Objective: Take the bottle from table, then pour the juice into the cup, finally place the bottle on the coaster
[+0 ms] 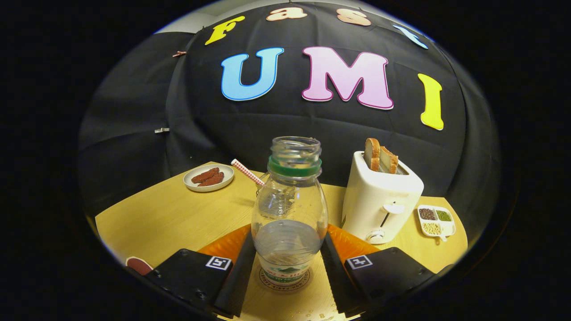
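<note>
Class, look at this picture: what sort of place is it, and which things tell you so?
Probably a staged breakfast table in a booth: a white toaster holding bread slices, a small plate of reddish-brown food, and a clear uncapped plastic bottle between the open jaws of the gripper.

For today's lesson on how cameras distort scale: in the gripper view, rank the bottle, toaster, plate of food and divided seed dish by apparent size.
1. Bottle, between the fingers and nearest the camera, which inflates it.
2. Toaster, close behind; true order unsure.
3. Plate of food.
4. Divided seed dish, slightly smaller.
</note>
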Tool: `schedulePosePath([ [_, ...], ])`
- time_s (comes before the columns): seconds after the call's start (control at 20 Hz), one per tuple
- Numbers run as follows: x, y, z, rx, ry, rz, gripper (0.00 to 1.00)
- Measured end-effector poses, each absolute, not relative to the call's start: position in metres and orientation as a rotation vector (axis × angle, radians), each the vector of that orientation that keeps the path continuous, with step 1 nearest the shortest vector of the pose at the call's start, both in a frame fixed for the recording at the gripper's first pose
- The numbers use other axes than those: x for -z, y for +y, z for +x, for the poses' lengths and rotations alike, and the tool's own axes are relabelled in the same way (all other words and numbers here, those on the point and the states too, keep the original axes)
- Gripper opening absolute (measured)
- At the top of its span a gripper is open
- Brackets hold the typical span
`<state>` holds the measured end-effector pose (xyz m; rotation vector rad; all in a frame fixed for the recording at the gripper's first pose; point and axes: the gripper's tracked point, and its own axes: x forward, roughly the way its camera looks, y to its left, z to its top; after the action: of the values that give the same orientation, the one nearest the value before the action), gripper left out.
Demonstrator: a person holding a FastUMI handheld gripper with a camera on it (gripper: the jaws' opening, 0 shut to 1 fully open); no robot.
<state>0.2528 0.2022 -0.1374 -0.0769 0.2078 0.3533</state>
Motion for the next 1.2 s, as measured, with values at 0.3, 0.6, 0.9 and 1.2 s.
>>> schedulePosePath([
  [0.3, 0.145, 0.202, 0.249, -0.353, 0.227, -0.086, 0.80],
  [0.6, 0.136, 0.197, 0.233, -0.354, 0.233, -0.128, 1.00],
  [0.9, 0.101, 0.185, 0.193, -0.319, 0.189, -0.145, 0.98],
  [1.2, 0.032, 0.154, 0.137, -0.154, 0.084, -0.094, 0.98],
])
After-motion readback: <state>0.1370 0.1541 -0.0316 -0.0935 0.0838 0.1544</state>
